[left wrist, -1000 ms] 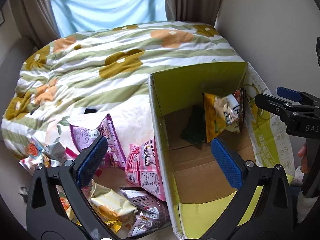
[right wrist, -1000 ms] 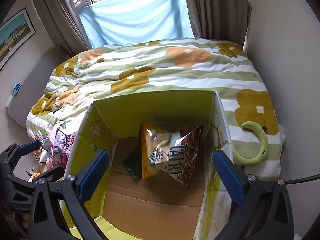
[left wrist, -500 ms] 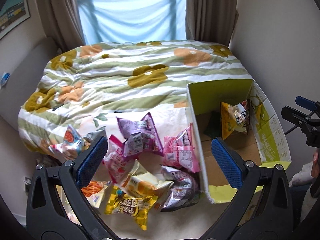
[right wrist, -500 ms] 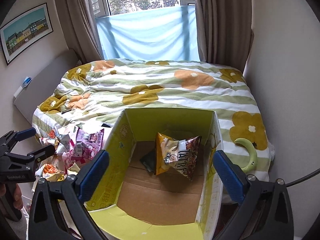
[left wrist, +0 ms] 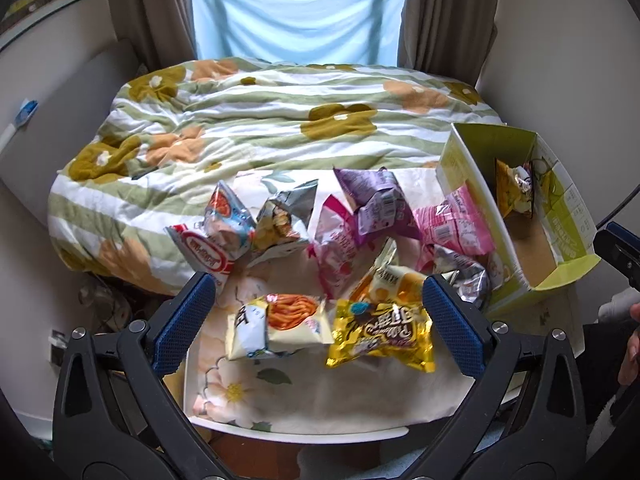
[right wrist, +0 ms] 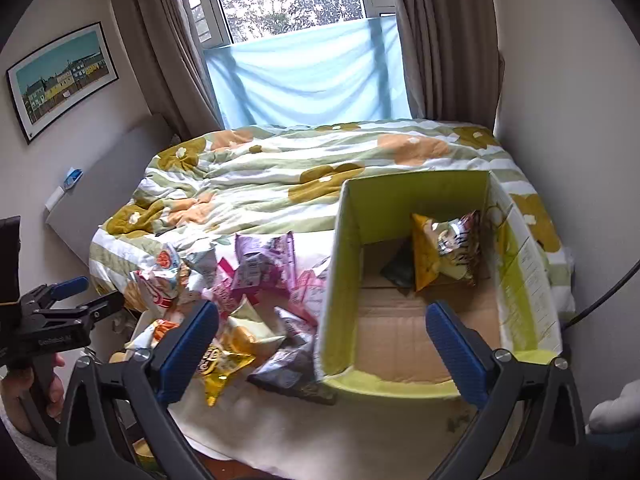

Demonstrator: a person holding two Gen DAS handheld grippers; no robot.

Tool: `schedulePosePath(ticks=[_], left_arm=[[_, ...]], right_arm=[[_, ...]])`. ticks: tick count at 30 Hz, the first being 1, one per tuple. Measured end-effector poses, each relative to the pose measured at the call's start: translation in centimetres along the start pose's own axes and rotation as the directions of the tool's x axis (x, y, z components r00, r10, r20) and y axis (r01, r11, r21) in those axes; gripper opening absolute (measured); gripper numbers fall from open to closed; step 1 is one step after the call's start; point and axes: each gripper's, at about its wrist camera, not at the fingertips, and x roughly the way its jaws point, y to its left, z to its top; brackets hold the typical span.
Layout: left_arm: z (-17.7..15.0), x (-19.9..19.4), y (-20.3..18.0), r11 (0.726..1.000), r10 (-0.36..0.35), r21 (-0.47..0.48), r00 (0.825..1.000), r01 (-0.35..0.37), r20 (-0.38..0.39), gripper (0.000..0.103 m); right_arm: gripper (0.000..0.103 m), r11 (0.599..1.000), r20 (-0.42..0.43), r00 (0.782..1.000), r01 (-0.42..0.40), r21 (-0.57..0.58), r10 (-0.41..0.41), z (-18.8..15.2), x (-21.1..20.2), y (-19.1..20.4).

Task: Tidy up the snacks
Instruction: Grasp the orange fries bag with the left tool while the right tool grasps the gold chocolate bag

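Several snack bags lie in a pile on a small table: a yellow bag [left wrist: 382,334], a noodle bag [left wrist: 280,326], a purple bag [left wrist: 374,202], a pink bag [left wrist: 456,224]. A green-sided cardboard box [right wrist: 524,276] stands to their right and holds a yellow chip bag [right wrist: 446,250] upright against its far wall. My left gripper [left wrist: 318,318] is open and empty, above the pile's near side. My right gripper [right wrist: 322,350] is open and empty, in front of the box's left wall. The left gripper also shows in the right wrist view [right wrist: 76,300].
A bed with a flowered green-striped quilt [left wrist: 280,120] lies behind the table. The table's flowered cloth [left wrist: 320,396] reaches its near edge. Walls close in on both sides; a curtained window [right wrist: 304,76] is at the back.
Both grippers have pulled back and up, away from the box. The left gripper has swung left, from over the box edge to over the snack pile. Both stay open.
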Motion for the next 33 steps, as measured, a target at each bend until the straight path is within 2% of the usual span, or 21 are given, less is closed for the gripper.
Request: schedulePosePath(ticks=[7,12,18,24,28,31,33], left_arm=[[-2.9,3.1,4.6,0.999,-0.042,0.026,0.995,0.044,-0.086,0.102],[-4.1,7.3,6.3,0.994,-0.092,0.037,0.983,0.099,-0.161,0.102],[-4.4,11.8,6.1,0.985,-0.147,0.052,0.959,0.164,-0.241,0.102],[-4.3,13.8,5.1,0.977,-0.175,0.065,0.942,0.201,-0.286,0.102],[-5.0,13.1,5.1,0.969,-0.151,0.150,0.951,0.196,-0.269,0.102],[-5.4,12.1,4.8,0.951,-0.100,0.261,0.965,0.164,-0.241,0.102],[-5.5,11.6,4.7,0.936,-0.096,0.310,0.969,0.165,-0.226,0.102]], right_arm=[[0.103,0.995,-0.057,0.998,-0.020,0.097,0.025,-4.6,2.6,5.1],[0.103,0.983,-0.116,0.993,-0.009,0.184,0.030,-7.7,5.5,7.2],[0.103,0.960,-0.172,0.985,0.025,0.280,0.025,-10.1,9.1,8.2],[0.103,0.938,-0.189,0.981,0.018,0.347,0.051,-11.0,11.6,8.4],[0.103,0.925,-0.200,0.977,0.009,0.380,0.072,-11.2,12.6,8.0],[0.103,0.918,-0.201,0.976,-0.001,0.397,0.088,-11.2,13.1,7.8],[0.103,0.915,-0.203,0.975,-0.005,0.404,0.095,-11.1,13.4,7.7]])
